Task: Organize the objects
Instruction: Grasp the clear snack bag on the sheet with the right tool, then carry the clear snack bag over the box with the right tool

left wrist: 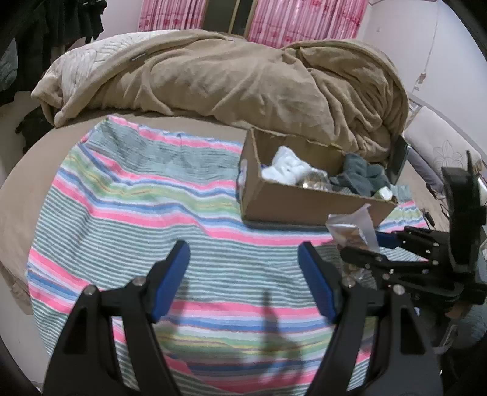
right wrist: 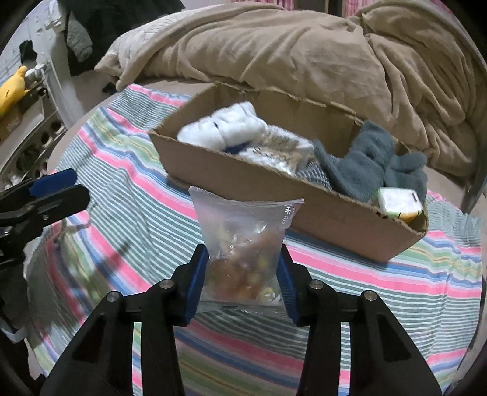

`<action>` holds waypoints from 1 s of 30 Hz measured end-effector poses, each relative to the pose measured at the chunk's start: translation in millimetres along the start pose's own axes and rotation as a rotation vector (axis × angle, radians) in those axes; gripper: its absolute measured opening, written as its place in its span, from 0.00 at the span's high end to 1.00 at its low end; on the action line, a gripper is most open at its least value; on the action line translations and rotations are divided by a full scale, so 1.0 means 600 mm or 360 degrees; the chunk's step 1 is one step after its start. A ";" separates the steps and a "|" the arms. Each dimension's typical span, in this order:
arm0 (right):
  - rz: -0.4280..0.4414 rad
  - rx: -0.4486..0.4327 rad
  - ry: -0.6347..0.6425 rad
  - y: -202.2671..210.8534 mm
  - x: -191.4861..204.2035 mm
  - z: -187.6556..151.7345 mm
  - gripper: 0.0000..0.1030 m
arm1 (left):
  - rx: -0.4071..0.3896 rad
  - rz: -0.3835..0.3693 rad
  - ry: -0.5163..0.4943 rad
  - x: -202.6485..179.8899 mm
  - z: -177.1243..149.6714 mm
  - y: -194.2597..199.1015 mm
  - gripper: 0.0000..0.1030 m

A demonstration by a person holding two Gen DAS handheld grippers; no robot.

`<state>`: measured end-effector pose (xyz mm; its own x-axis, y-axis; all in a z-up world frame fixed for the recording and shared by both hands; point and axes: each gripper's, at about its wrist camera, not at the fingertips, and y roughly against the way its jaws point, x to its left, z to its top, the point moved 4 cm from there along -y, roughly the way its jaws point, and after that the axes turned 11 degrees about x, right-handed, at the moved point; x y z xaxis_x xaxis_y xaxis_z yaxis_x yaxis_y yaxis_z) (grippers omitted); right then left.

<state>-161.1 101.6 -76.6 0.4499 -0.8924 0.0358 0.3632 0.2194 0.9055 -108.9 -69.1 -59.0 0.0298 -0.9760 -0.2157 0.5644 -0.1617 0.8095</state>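
Two grippers: both show, one in each hand, over a bed.
Right gripper (right wrist: 243,274): its two blue pads press on the sides of a clear plastic bag (right wrist: 243,240). It is clamped on the bag.
Bag: see-through, with a wavy sealed top and brown and yellow bits inside. It stands upright between the pads, just in front of the cardboard box (right wrist: 274,189). From the left wrist view the bag (left wrist: 353,228) pokes up out of the right gripper (left wrist: 365,246), near the box's front corner.
Left gripper (left wrist: 243,280): its pads are wide apart. Nothing is between them, only the striped cloth (left wrist: 137,213) below.
Box: low, open on top, sitting on the striped cloth toward the right side.
Inside the box: white fluffy socks (right wrist: 225,128) at the left, a shiny packet (right wrist: 280,149) in the middle, a grey-blue towel (right wrist: 371,161) at the right, and a small white and yellow carton (right wrist: 398,204) in the near right corner.
Striped cloth: pink, green, blue and white stripes, spread flat on the bed.
Behind the box: a big tan blanket (left wrist: 243,76), all bunched up.
Far back: pink curtains (left wrist: 289,21).
Far left in the right wrist view: a yellow soft toy (right wrist: 13,86) on a shelf.
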 end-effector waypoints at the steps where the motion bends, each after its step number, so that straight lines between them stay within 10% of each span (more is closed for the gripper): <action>1: 0.0000 -0.0012 0.0008 0.006 0.004 0.004 0.55 | -0.0004 0.0001 -0.0001 0.000 0.002 0.001 0.27; 30: 0.0037 -0.0224 -0.0127 0.091 -0.065 0.135 0.55 | -0.0089 0.0027 -0.0139 -0.038 0.123 -0.020 0.27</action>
<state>-225.1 116.2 5.5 0.3953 -0.9137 0.0946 0.4669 0.2885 0.8359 -177.4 -55.5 -23.4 -0.0307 -0.9880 -0.1517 0.6095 -0.1388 0.7806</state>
